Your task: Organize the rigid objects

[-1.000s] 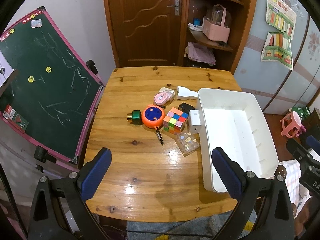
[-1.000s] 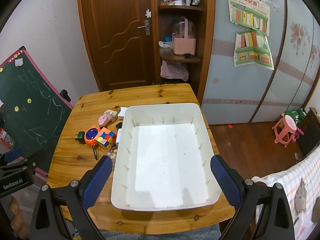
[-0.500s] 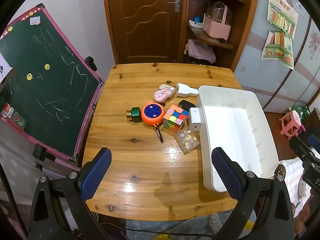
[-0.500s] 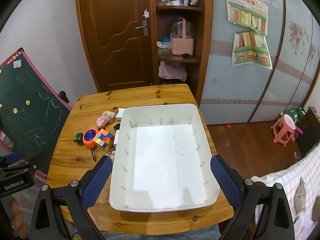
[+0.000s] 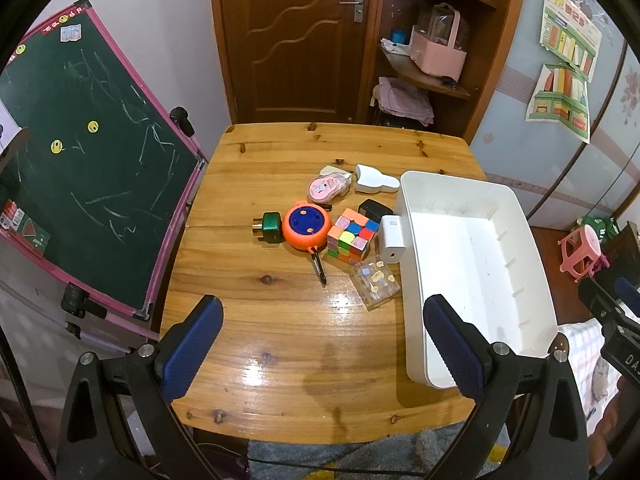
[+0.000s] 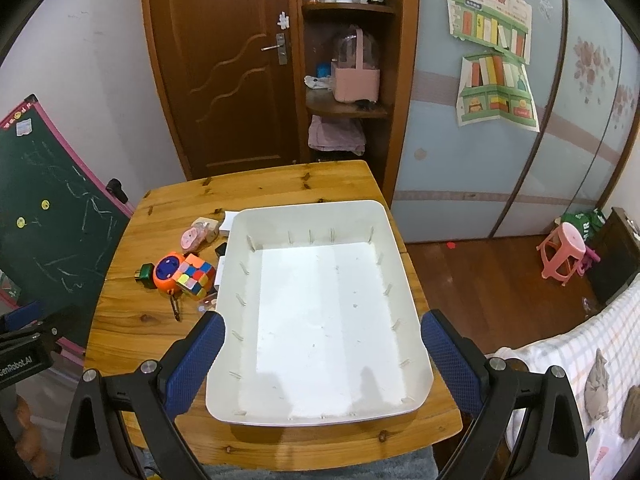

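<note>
A cluster of small objects lies mid-table: an orange round tape measure (image 5: 306,227), a colourful puzzle cube (image 5: 352,235), a green block (image 5: 269,227), a white charger (image 5: 391,239), a clear box (image 5: 375,280), a pink case (image 5: 325,189), a white bottle-shaped piece (image 5: 374,179) and a black box (image 5: 374,208). An empty white bin (image 5: 472,268) stands to their right; it also fills the right wrist view (image 6: 320,312). My left gripper (image 5: 322,340) is open and empty, high above the table's near part. My right gripper (image 6: 322,356) is open and empty above the bin's near end.
A wooden table (image 5: 280,332) carries everything. A green chalkboard (image 5: 80,160) leans at its left edge. A brown door (image 5: 296,36) and corner shelves (image 5: 428,68) stand behind. A pink stool (image 6: 562,254) sits on the floor at the right.
Both grippers have pulled back and up a little, so the table and bin look slightly farther away. Nothing on the table has moved.
</note>
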### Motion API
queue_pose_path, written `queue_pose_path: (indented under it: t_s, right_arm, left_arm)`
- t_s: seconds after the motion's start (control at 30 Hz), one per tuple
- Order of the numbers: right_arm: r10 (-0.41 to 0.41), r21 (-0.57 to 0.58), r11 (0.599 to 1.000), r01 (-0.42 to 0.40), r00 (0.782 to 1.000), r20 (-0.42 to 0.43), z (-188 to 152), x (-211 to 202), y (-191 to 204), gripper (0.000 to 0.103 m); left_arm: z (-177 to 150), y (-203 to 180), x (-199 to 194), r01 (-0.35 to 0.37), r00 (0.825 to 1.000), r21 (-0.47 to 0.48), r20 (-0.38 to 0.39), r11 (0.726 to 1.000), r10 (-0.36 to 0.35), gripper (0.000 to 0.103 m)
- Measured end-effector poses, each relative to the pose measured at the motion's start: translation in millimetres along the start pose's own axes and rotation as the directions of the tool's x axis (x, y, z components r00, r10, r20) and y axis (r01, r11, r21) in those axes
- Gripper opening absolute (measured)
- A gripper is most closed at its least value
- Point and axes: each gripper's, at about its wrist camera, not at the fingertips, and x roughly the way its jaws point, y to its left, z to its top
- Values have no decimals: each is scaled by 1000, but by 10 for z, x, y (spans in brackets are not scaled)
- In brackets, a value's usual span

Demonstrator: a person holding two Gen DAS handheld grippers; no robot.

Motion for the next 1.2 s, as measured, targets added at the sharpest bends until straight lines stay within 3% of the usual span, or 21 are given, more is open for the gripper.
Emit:
queue_pose_path:
  t_s: [1.2]
  right_arm:
    - [-31,-29,999,31,1000,-5,63,197,15,99]
  left_arm:
    - [70,-55,135,5,1000,33,-10,999,-5,101]
